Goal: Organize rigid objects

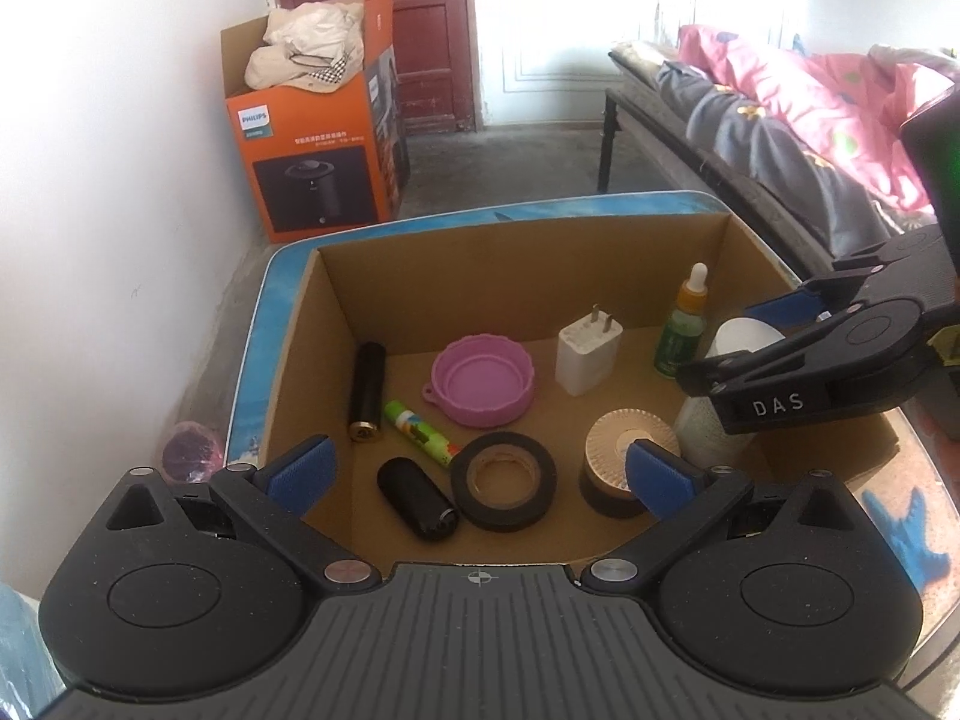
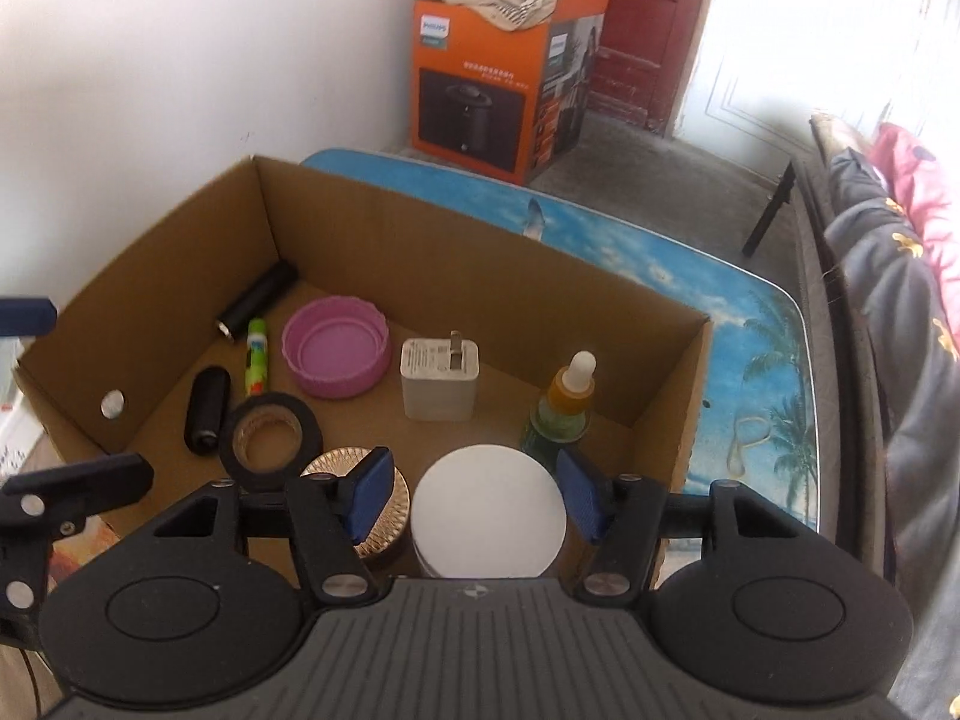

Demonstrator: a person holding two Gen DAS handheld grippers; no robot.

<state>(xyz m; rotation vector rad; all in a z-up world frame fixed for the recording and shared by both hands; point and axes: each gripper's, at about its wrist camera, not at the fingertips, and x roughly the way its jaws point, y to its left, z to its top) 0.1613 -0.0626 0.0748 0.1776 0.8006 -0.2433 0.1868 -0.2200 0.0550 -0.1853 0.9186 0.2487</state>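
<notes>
The right claw (image 2: pixel 474 495) straddled the white round-lidded plastic jar (image 2: pixel 489 510) at lower centre, pads just off it. The left claw (image 1: pixel 477 474) gaped empty over the brown cardboard box (image 1: pixel 516 276).

Quick count inside the one cardboard box (image 2: pixel 498 276): two black cylinders (image 1: pixel 367 391), one glue stick (image 1: pixel 420 432), one pink lid (image 1: pixel 483 379), one tape roll (image 1: pixel 503 480). Also one white charger (image 1: pixel 587 355), one dropper bottle (image 1: pixel 683 333), one gold-topped jar (image 1: pixel 624 456) and one white jar (image 2: pixel 489 513). On the floor at the far side, one orange box (image 1: pixel 318 138).
</notes>
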